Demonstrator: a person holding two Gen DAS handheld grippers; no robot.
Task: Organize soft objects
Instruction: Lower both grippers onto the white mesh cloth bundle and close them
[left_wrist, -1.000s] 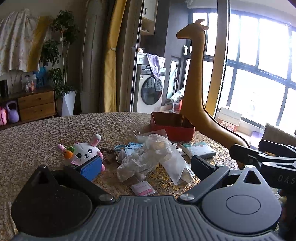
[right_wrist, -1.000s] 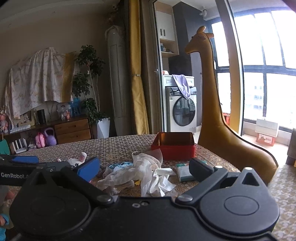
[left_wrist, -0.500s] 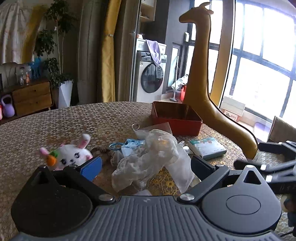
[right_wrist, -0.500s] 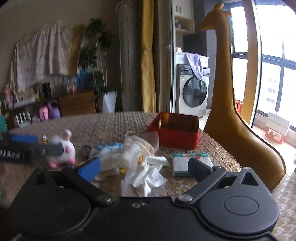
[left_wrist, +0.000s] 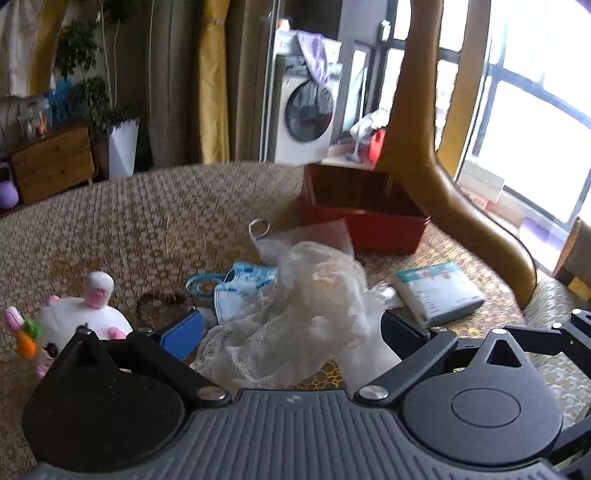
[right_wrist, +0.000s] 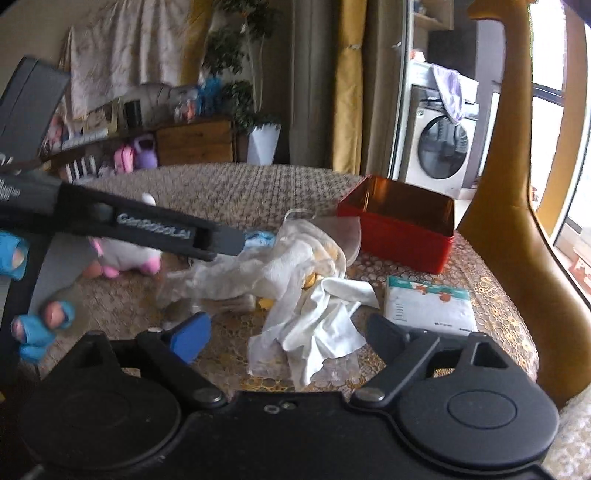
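A crumpled white gauze cloth pile (left_wrist: 306, 314) (right_wrist: 288, 269) lies mid-table. My left gripper (left_wrist: 291, 332) is open, its blue and black fingers either side of the pile's near edge. My right gripper (right_wrist: 288, 336) is open and its jaws are closing, with a white cloth flap between them and the pads apart from it. A white-and-pink plush bunny (left_wrist: 85, 321) (right_wrist: 125, 254) sits left of the pile. A blue face mask (left_wrist: 240, 284) (right_wrist: 258, 236) lies behind it. The left gripper (right_wrist: 225, 245) reaches across above the bunny in the right wrist view.
An open red box (left_wrist: 362, 214) (right_wrist: 402, 229) stands at the back right. A tissue pack (left_wrist: 439, 291) (right_wrist: 428, 302) lies right of the pile. A tall golden giraffe figure (left_wrist: 461, 206) (right_wrist: 517, 221) borders the right table edge. A blue-gloved hand (right_wrist: 33, 332) holds the left gripper.
Both grippers have moved forward and down toward the cloth pile. The left gripper now crosses the right wrist view over the bunny. The right jaws have narrowed a little.
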